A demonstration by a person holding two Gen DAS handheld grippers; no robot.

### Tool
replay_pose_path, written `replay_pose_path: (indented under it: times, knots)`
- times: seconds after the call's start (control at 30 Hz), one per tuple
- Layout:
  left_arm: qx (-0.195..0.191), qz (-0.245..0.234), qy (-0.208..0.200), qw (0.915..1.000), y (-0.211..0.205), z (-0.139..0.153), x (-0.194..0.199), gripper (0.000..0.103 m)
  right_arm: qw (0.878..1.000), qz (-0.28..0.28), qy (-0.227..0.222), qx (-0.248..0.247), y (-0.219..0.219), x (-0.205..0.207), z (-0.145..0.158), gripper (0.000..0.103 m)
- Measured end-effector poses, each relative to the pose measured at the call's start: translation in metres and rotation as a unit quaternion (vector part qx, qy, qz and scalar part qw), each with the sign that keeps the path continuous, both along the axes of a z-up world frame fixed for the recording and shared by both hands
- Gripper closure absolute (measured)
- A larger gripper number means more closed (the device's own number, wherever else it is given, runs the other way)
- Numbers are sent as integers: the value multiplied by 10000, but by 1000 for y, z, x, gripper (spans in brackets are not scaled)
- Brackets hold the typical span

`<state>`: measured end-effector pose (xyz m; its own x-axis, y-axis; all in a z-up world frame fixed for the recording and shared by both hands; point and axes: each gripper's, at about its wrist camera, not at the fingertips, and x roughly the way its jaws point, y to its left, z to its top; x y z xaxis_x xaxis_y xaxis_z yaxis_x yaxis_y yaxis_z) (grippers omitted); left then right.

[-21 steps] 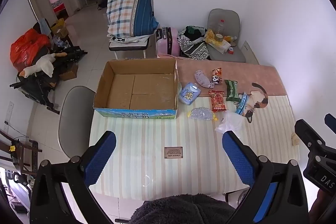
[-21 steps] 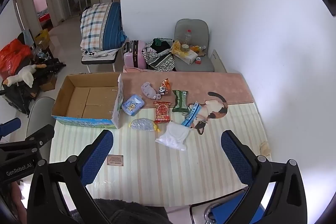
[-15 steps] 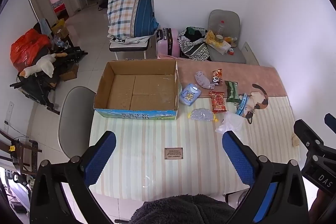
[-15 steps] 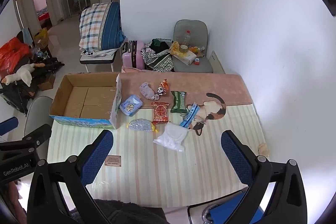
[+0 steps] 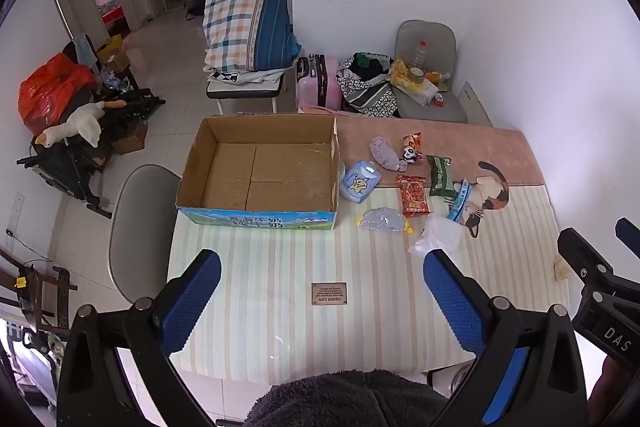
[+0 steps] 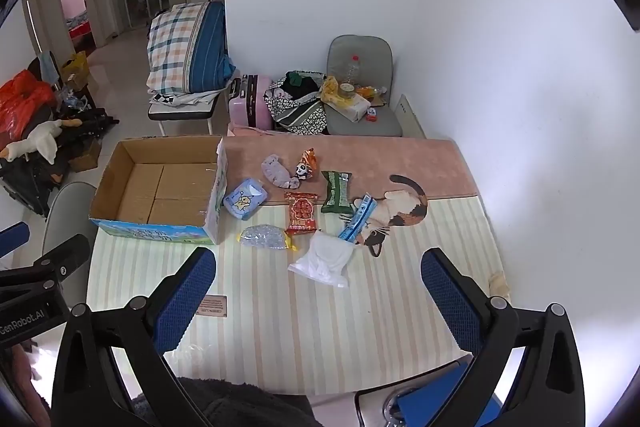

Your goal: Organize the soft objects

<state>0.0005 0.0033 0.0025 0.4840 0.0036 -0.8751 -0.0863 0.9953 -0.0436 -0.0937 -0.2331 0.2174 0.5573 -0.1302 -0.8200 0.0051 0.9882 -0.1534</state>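
A: Left side. What do you have there?

B: An open cardboard box [image 5: 256, 171] with nothing in it, on the striped table [image 5: 280, 267]. Your left gripper [image 5: 320, 303] hovers over the near edge, jaws spread wide, holding nothing.

A: Centre?

B: Just right of the box lies a blue tissue pack [image 6: 244, 203]; beyond it a grey plush toy [image 6: 276, 171] and a small panda [image 6: 302, 169]. Nearer you lie a clear crinkly bag [image 6: 264, 236], a red snack packet [image 6: 302, 213] and a green packet [image 6: 336, 191].

A: Right?

B: A white plastic bag [image 6: 326, 259] lies limp beside a blue strip packet [image 6: 358, 217]. Your right gripper [image 6: 320, 303] is likewise spread and empty.

A: Handling?

B: All likely light and yielding. Pinch the plush across its middle; take packets by a sealed edge, since film probably slips.
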Motion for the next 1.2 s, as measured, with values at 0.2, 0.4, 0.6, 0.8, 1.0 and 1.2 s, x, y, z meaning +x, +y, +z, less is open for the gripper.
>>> replay_pose_path:
  times: [0.2,0.4,0.6,0.8,1.0,1.2]
  knots:
    - [18,-5,-3,10000,-2,1,2,0,10000,10,-9,23,1,2,0,0]
    - [49,-12,-19,10000,-3,2,1,0,10000,9,-22,25,1,-1,0,0]
    - [46,-28,-26,10000,-4,2,-1,0,10000,27,-32,2,1,0,1,0]
    - [44,-46,-79,9999,-3,2,-7,0,10000,22,-64,-13,0,-3,0,0]
    - [42,-62,-79,9999,-4,2,-7,0,10000,9,-86,-26,0,-4,0,0]
    - [47,-64,-102,9999,-4,3,-8,0,10000,-9,-96,-11,-1,-3,1,0]
